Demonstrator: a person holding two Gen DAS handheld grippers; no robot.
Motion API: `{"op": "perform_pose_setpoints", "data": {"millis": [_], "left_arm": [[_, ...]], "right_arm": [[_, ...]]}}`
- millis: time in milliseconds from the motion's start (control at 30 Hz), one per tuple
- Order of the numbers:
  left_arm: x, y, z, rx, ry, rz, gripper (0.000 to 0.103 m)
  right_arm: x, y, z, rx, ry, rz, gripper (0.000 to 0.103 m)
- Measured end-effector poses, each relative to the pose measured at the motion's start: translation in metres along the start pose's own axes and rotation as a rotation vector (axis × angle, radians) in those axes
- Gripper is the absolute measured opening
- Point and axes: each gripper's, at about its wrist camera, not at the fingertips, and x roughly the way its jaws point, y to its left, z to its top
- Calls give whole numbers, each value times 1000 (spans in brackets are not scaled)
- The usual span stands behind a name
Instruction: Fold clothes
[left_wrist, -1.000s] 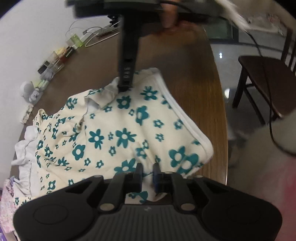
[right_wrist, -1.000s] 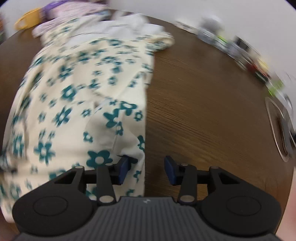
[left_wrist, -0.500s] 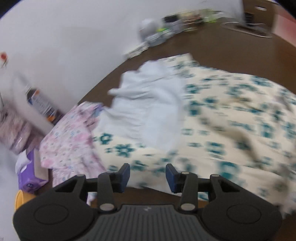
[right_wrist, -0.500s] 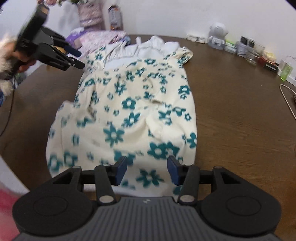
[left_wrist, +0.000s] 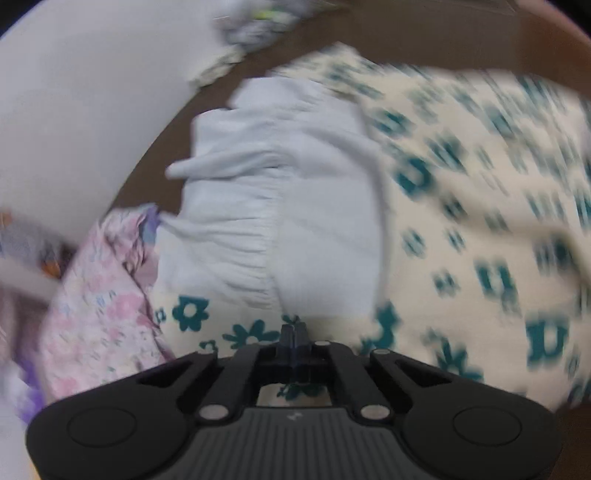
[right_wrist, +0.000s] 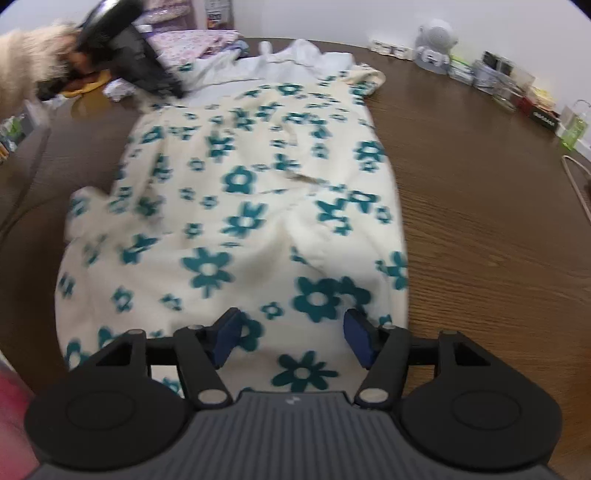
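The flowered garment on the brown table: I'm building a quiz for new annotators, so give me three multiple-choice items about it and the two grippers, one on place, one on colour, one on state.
1. Where is the left gripper in the right wrist view?
A. At the garment's far-left corner
B. Over the bare wood at right
C. Beside the white figurine

2. What colour are the flowers on the cream garment?
A. Red
B. Teal
C. Yellow

3. How do the right gripper's jaws stand?
A. Shut on cloth
B. Shut on nothing
C. Open

Answers:
1 A: the left gripper reaches the far-left corner of the flowered garment, away from the white figurine.
2 B: teal flowers cover the cream cloth.
3 C: the right gripper shows a wide gap between its blue pads, over the near hem.
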Motion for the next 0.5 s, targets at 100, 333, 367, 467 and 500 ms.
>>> {"op": "perform_pose_setpoints", "data": {"millis": [100,333,367,467,500], "left_arm": [[-18,-37,-3,120,43,31,0],[-77,-126,-29,197,95,11,0],[-85,-140,-35,204,97,24,0],[-108,-172,-53,156,109,42,0],[-116,-178,-60,122,116,30,0]], "right_arm": [[-3,-29,-2,27,14,-49,65],[-4,-88,3,31,24,-118,65],[-1,-90,7,19,19,-112,65],[7,-96,18,-19,2,-92,65],[10,-98,22,-32,-4,-86,65]]}}
